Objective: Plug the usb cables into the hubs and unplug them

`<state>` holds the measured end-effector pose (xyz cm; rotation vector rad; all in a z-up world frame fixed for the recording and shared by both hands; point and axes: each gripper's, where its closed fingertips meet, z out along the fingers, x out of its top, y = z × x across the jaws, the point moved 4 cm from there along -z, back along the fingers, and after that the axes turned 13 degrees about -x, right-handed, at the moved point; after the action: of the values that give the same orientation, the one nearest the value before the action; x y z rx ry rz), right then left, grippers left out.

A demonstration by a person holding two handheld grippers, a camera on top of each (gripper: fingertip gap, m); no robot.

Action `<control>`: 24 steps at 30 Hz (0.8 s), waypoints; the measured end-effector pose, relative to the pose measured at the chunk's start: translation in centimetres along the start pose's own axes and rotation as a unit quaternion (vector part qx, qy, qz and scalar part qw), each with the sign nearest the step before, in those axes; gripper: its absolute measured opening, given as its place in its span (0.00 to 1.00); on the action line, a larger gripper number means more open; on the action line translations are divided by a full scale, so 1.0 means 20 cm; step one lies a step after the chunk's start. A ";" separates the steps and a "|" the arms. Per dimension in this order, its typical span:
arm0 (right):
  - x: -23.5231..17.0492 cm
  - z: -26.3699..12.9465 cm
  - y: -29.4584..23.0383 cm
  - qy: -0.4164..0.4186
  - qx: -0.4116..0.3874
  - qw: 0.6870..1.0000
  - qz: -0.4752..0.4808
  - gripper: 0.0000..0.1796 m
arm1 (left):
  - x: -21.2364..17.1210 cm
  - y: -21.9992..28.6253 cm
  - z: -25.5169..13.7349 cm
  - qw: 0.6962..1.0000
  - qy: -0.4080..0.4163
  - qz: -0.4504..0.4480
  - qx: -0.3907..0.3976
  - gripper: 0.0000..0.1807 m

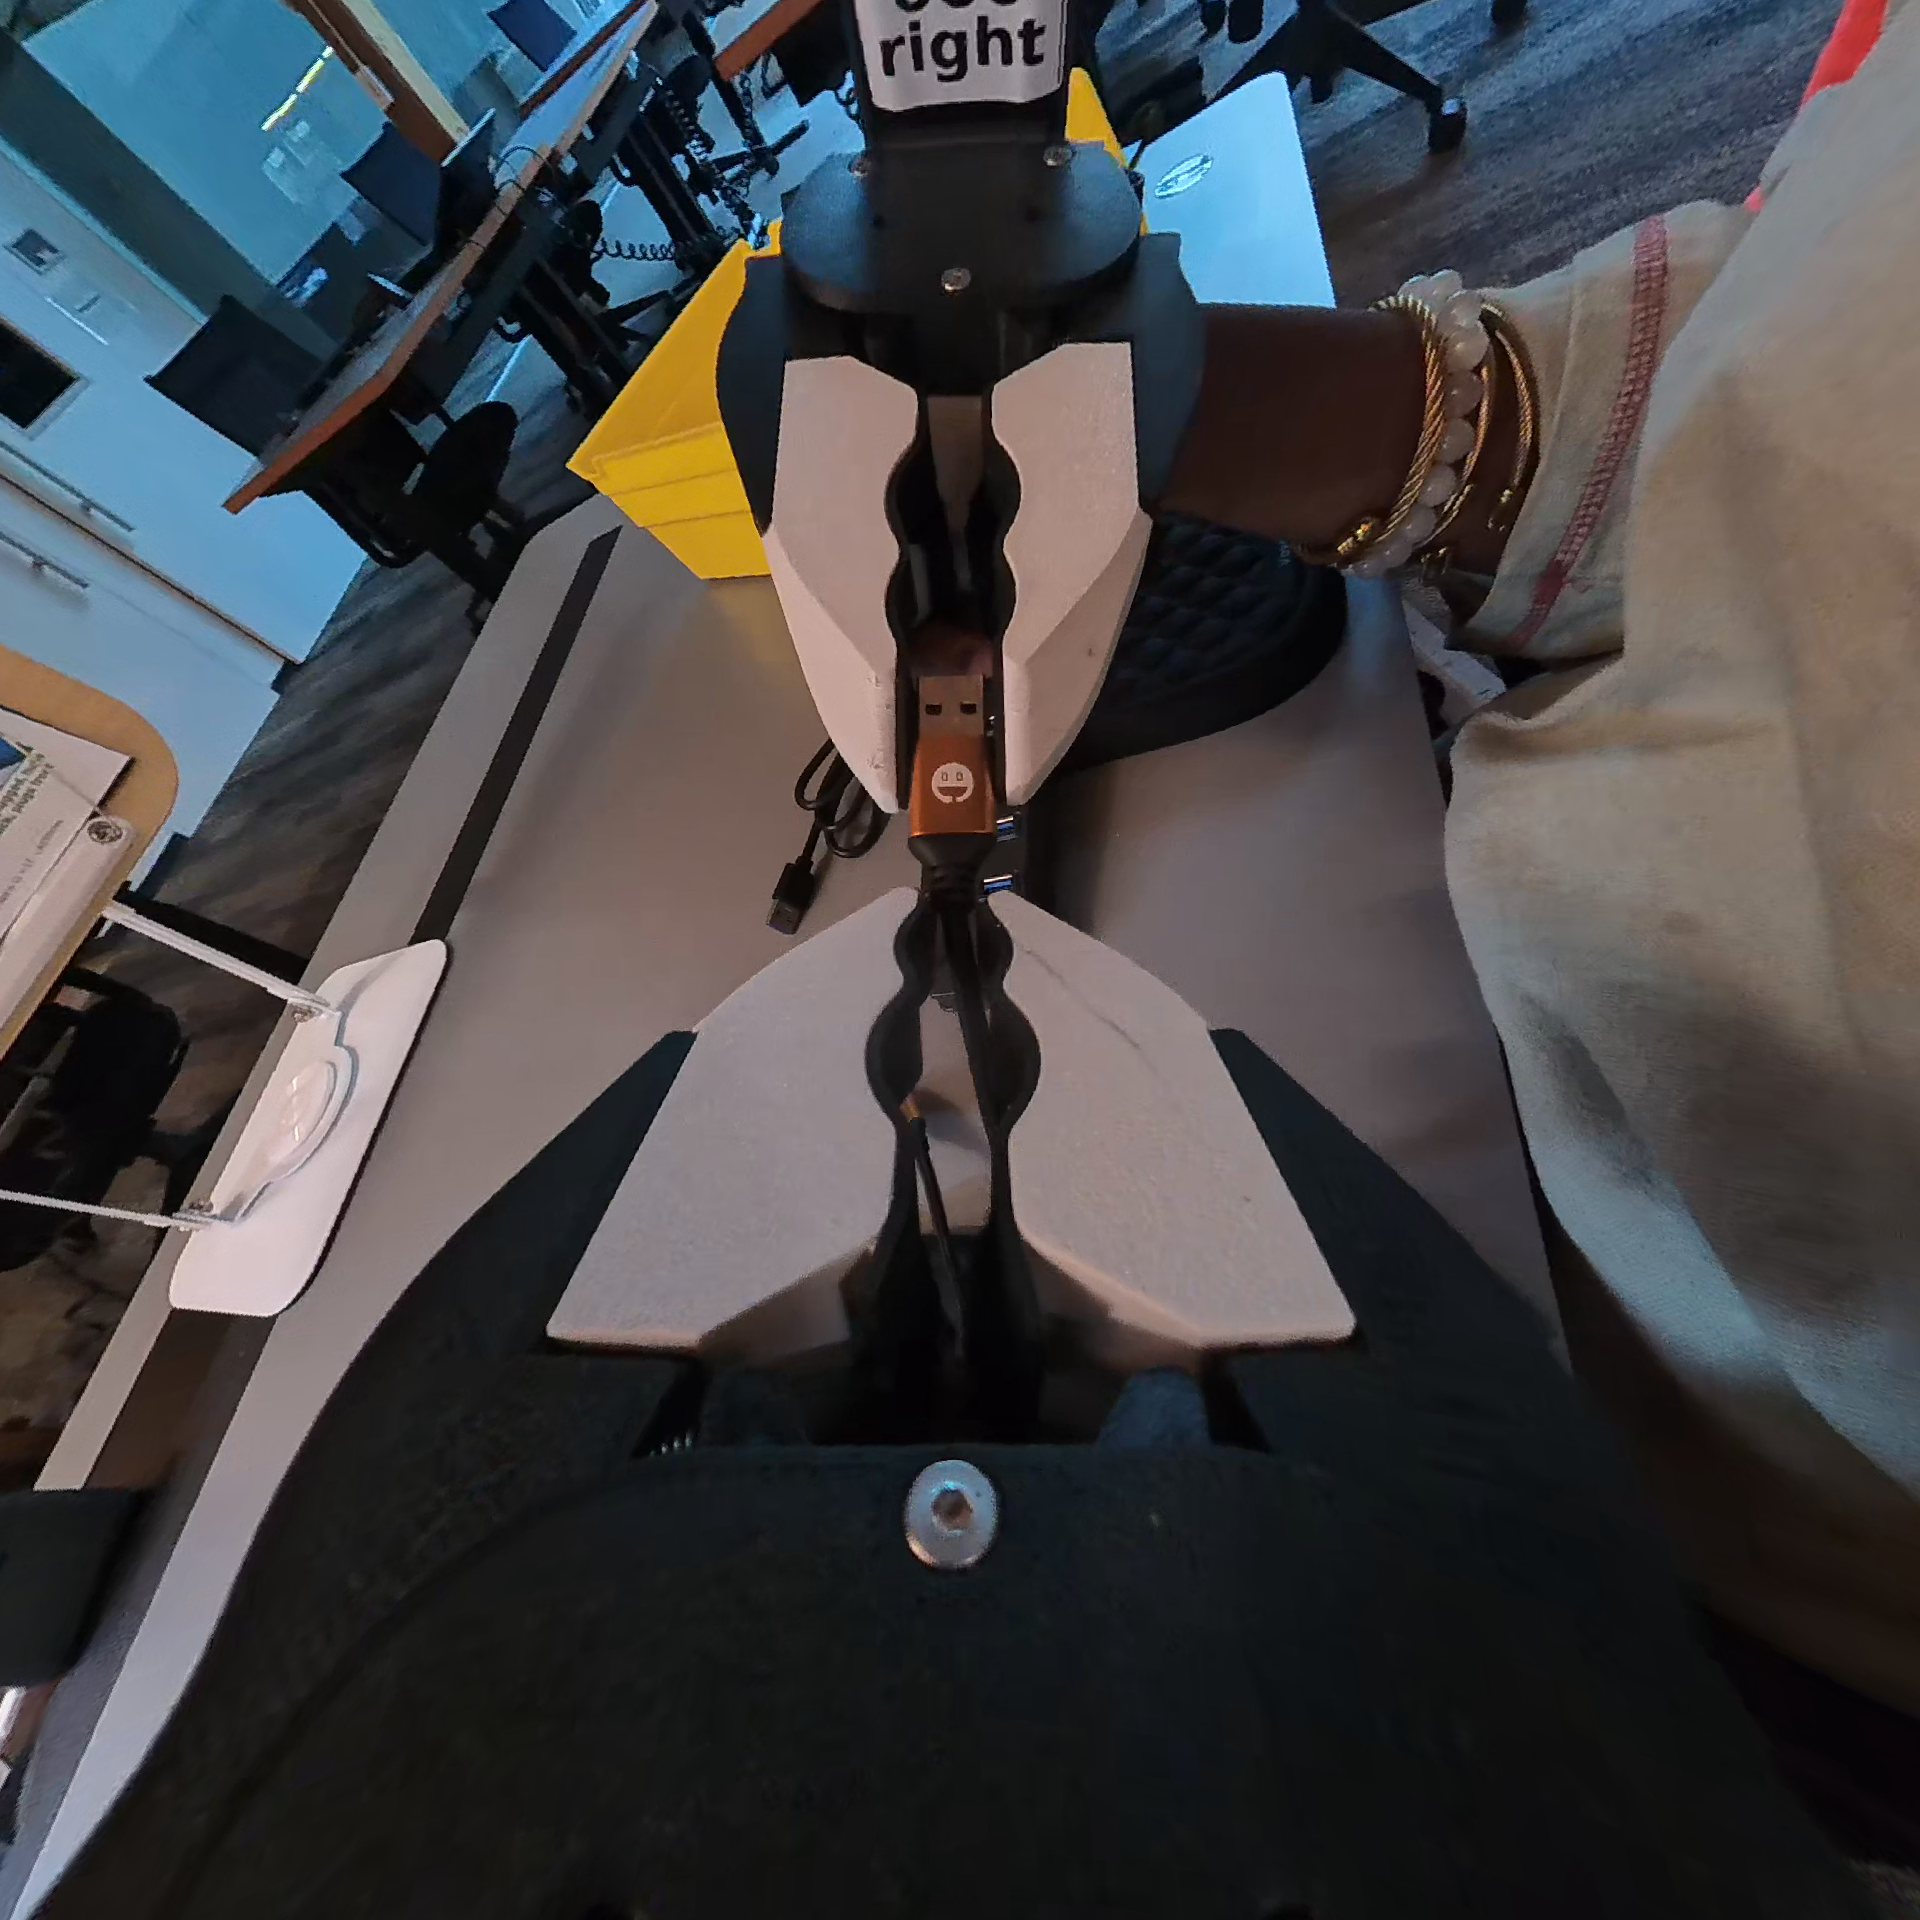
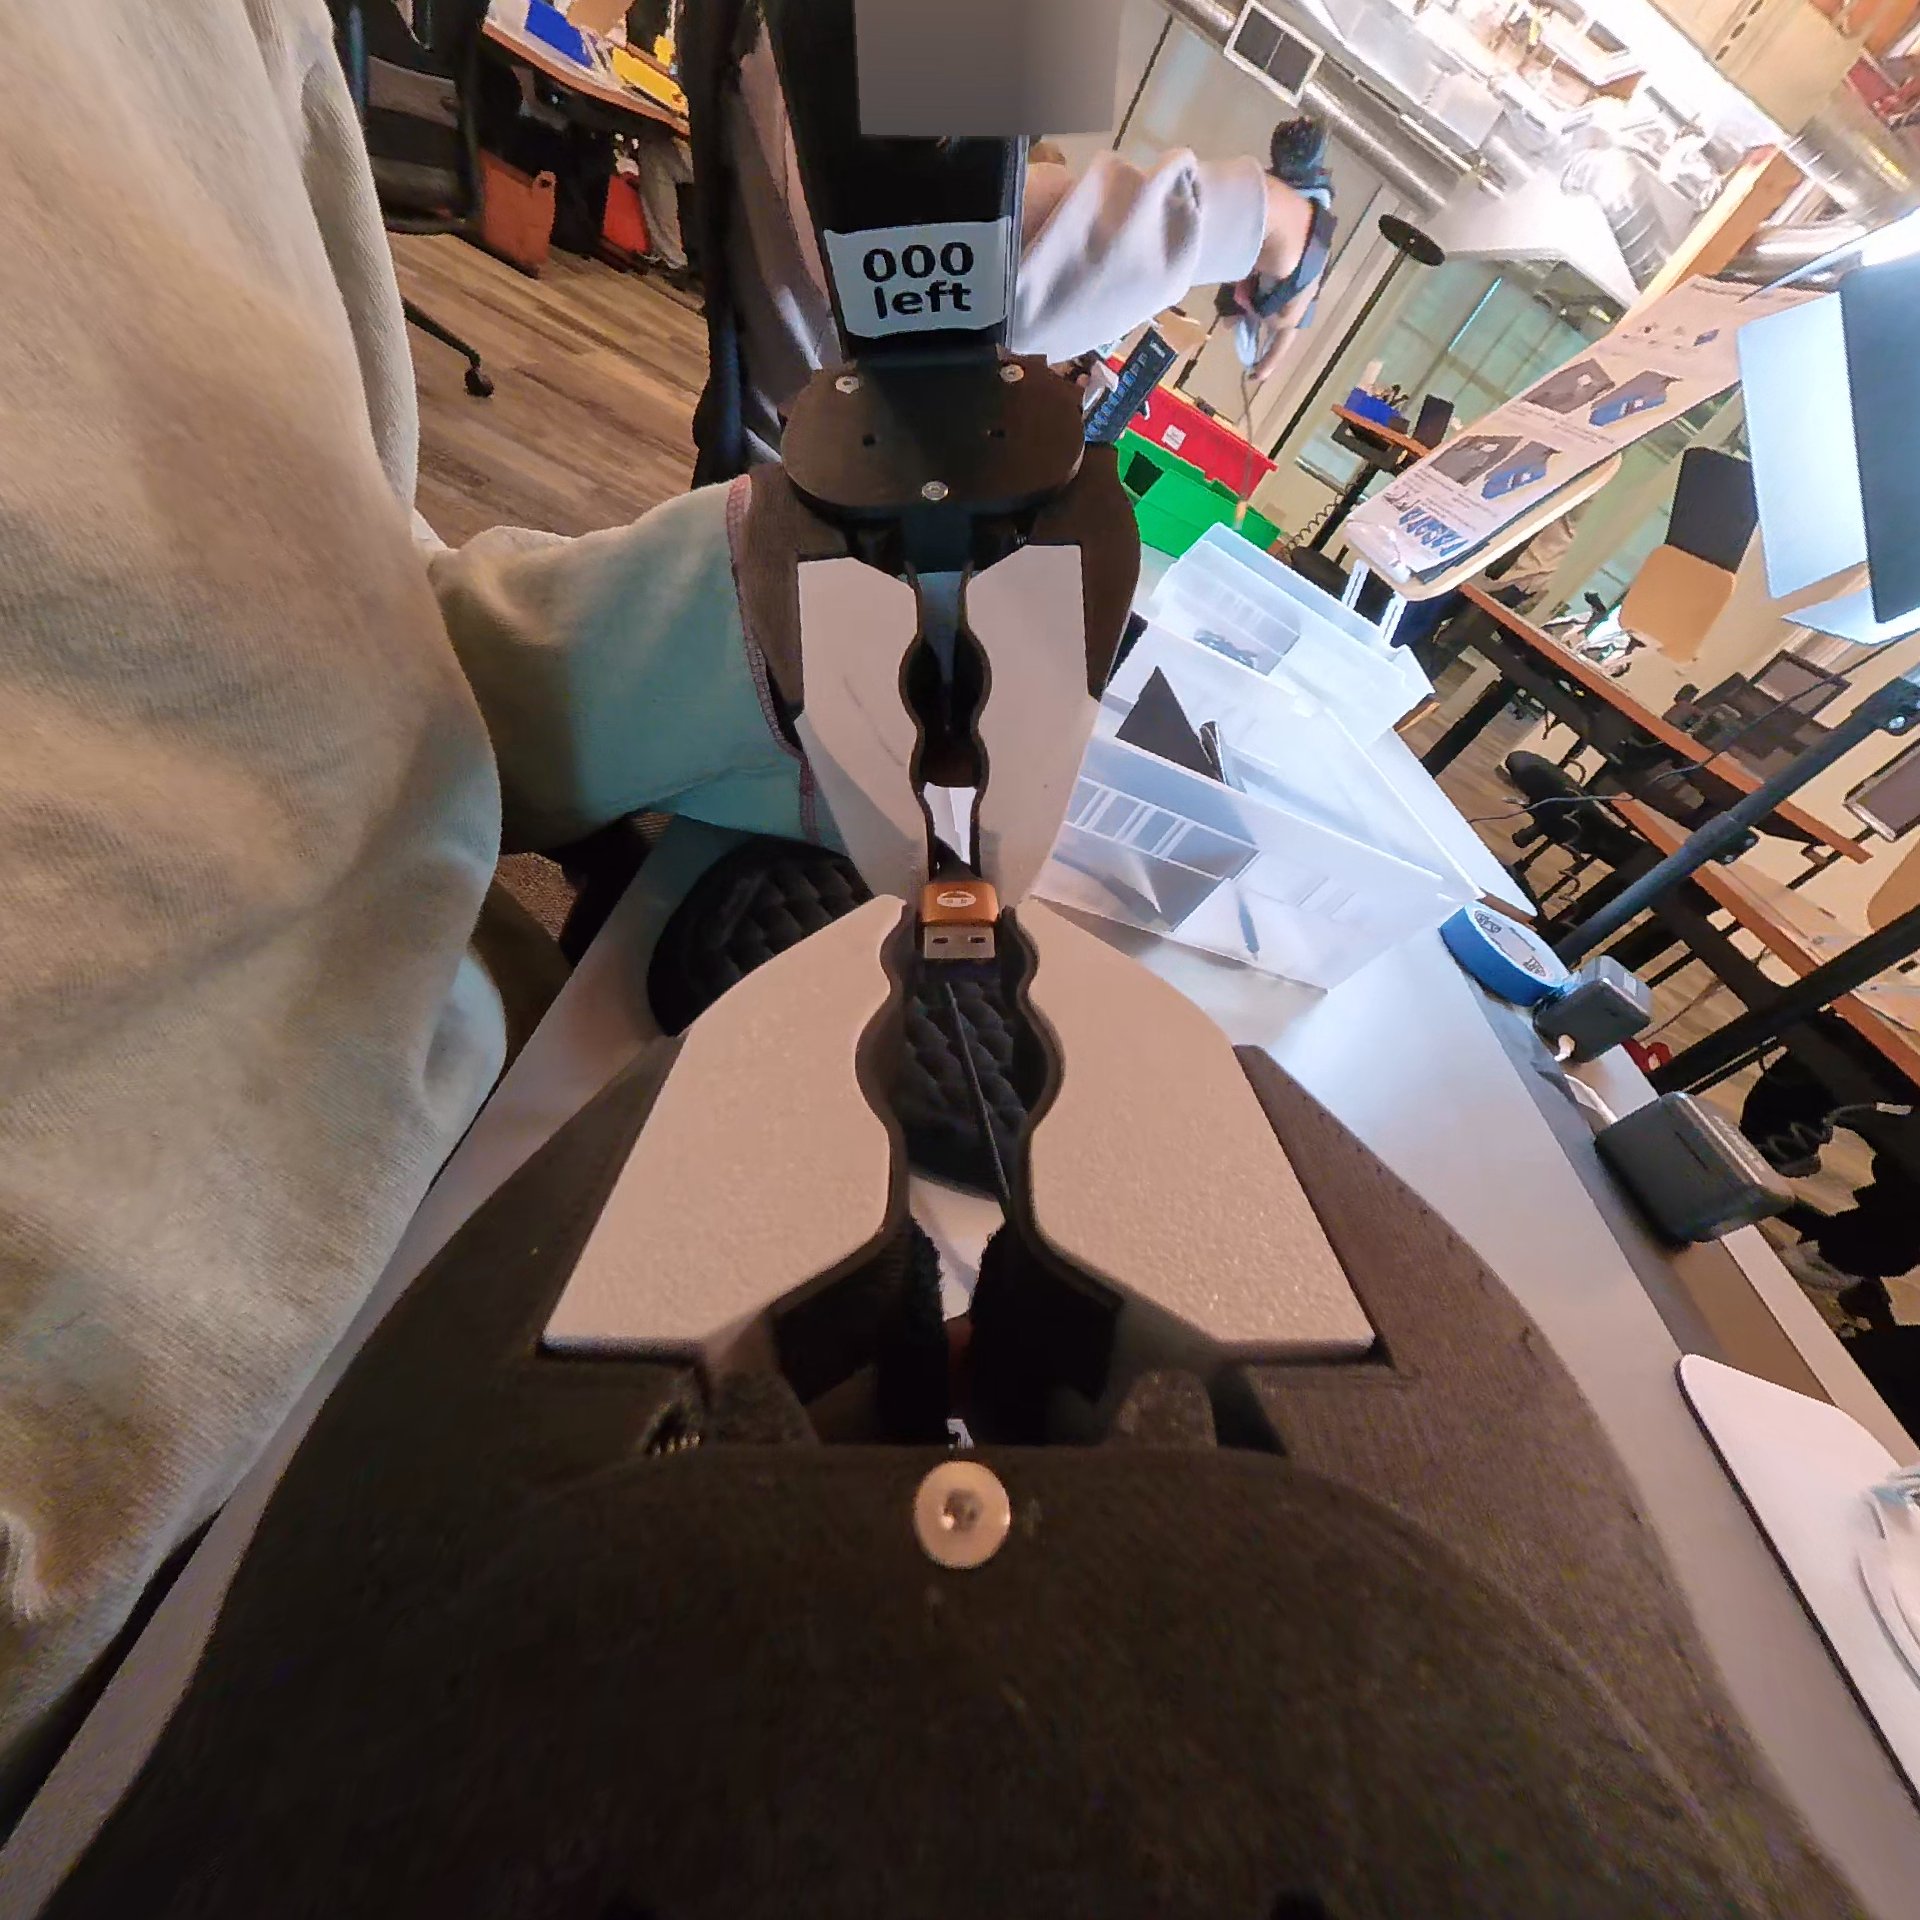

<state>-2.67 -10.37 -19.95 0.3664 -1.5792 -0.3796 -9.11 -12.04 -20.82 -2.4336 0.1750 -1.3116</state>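
Note:
An orange USB plug (image 1: 951,790) with a bare metal tip hangs above the grey table (image 1: 644,831), held between both grippers, which face each other tip to tip. My left gripper (image 1: 954,906) is shut on the black cable (image 1: 971,1029) just behind the plug. My right gripper (image 2: 958,916) is shut on the plug's orange shell (image 2: 958,902), the metal tip (image 2: 956,945) pointing back between its fingers. A black hub with blue ports (image 1: 1003,831) lies on the table right under the plug, mostly hidden.
A second black cable with a loose plug (image 1: 795,894) lies left of the hub. A black quilted pad (image 1: 1216,644) lies under the right gripper. A yellow bin (image 1: 675,447), clear plastic bins (image 2: 1247,779), a blue tape roll (image 2: 1507,951) and a person's sleeve (image 1: 1662,935) surround the spot.

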 end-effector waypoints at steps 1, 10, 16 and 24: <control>0.00 0.00 0.00 -0.002 0.001 1.000 0.000 0.08 | 0.00 0.00 0.00 1.000 -0.002 -0.001 -0.001 0.04; -0.03 0.00 0.01 -0.030 -0.006 1.000 -0.003 0.08 | -0.02 -0.01 0.01 1.000 -0.022 -0.012 0.002 0.04; -0.07 -0.03 0.04 -0.063 -0.055 0.996 -0.010 0.12 | -0.05 -0.03 0.00 0.999 -0.031 -0.030 0.010 0.04; -0.26 -0.32 0.05 -0.250 -0.067 0.964 0.061 0.22 | -0.09 -0.04 -0.03 0.998 -0.047 -0.041 0.025 0.04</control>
<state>3.87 -7.28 -23.91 0.0642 -2.0444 -0.5066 -10.66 -10.90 -21.52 -2.4776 0.0175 -1.2173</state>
